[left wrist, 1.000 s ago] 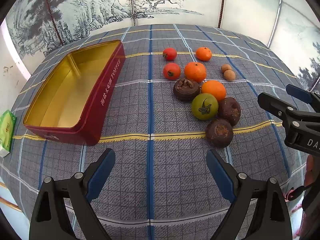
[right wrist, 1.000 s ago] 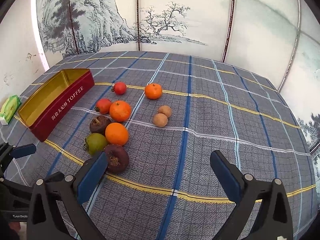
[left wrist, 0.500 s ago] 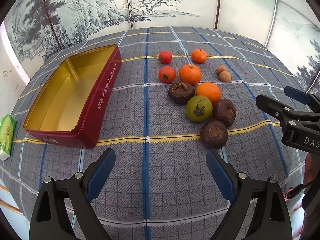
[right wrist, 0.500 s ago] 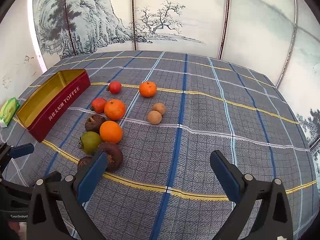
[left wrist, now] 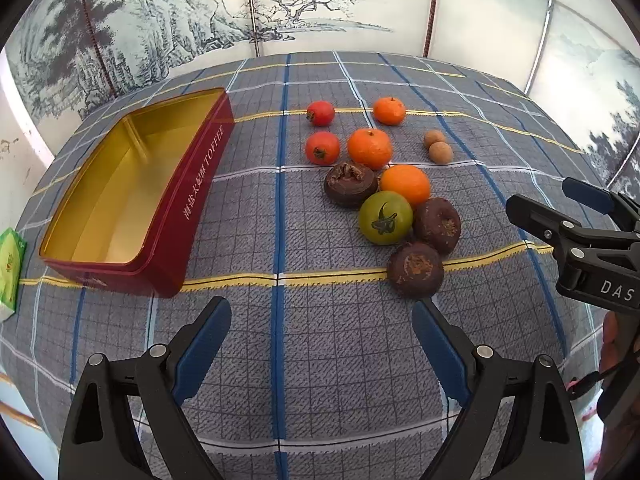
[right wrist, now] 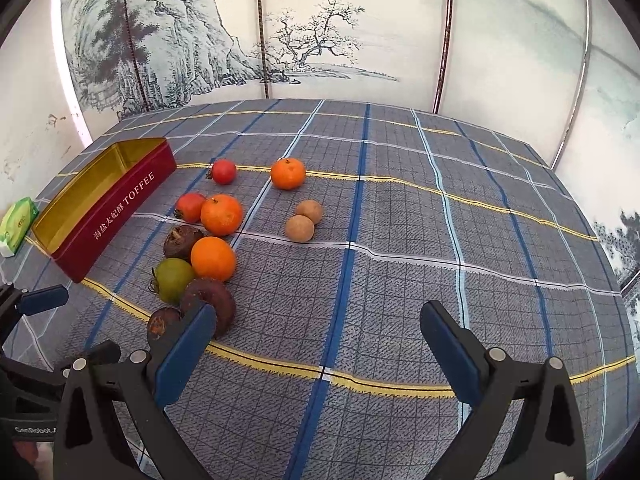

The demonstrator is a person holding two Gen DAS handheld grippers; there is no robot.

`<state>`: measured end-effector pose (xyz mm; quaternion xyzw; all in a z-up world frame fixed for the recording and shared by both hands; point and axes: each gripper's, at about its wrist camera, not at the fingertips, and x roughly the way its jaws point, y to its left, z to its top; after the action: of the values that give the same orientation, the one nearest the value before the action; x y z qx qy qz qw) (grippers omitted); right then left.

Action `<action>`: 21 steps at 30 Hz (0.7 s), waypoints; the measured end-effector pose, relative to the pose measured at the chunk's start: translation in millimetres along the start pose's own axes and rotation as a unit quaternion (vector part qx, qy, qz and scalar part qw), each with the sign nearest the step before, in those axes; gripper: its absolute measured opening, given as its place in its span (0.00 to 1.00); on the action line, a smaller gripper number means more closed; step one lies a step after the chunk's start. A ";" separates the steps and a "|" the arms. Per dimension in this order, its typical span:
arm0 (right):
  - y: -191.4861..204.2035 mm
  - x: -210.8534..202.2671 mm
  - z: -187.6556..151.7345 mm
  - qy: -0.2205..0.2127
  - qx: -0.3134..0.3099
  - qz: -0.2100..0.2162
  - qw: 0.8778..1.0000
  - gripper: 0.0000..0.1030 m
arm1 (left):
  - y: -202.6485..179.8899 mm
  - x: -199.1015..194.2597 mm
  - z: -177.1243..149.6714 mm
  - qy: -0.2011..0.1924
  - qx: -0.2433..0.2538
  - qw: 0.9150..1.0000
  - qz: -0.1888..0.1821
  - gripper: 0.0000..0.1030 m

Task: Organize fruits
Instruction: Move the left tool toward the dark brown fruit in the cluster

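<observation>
Left gripper (left wrist: pixel 322 344) is spread wide with nothing between its pads, hovering over bare cloth short of the red toffee tin (left wrist: pixel 132 196). Right gripper (right wrist: pixel 316 340) is likewise spread and empty; it shows in the left view coming in from the far side of the fruit from the tin. No fruit is gripped yet, so I'd read this as pre-grasp: both tools released so either can drop onto a piece. The tin is open, its gold inside empty, long side facing the fruit, presumably the destination, which would explain why it sits clear of the pile with the mouth up. All fruit lies on the checked tablecloth (right wrist: pixel 400 280) beside the tin's labelled side, loosely bunched, several pieces touching. Count: 3 oranges (left wrist: pixel 369 149), 2 small red fruits (left wrist: pixel 322 148), 1 green fruit (left wrist: pixel 385 217), 3 dark brown fruits (left wrist: pixel 415 269), 2 small tan round ones (left wrist: pixel 440 153), 11 in total. The brown one nearest the left gripper is, I'd judge, the easiest first pick, since it has open cloth on its near side. The tan pair sits furthest from the tin, apart from the cluster. A green packet (left wrist: pixel 9 268) lies on the tin's other side, not part of the job.
</observation>
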<state>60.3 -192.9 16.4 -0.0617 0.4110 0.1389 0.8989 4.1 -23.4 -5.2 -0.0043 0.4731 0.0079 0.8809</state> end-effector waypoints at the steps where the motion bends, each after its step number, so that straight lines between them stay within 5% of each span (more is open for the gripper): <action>1: -0.1 -0.1 0.0 -0.001 0.000 -0.001 1.000 0.98 | 0.3 0.4 0.4 0.002 -0.002 1.000 -0.002 0.89; 8: -5.2 1.2 -0.3 -0.002 0.008 0.000 1.000 0.98 | 0.5 1.6 1.5 0.001 -0.007 1.000 -0.013 0.89; 21: -20.2 2.1 -4.9 -0.007 0.020 0.003 1.000 0.98 | -22.3 13.3 14.7 0.007 0.016 0.997 -0.076 0.67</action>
<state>64.1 -212.9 11.5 -0.0422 0.4077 0.1337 0.9023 24.1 -45.3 -8.1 -0.0268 0.4779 -0.0669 0.8754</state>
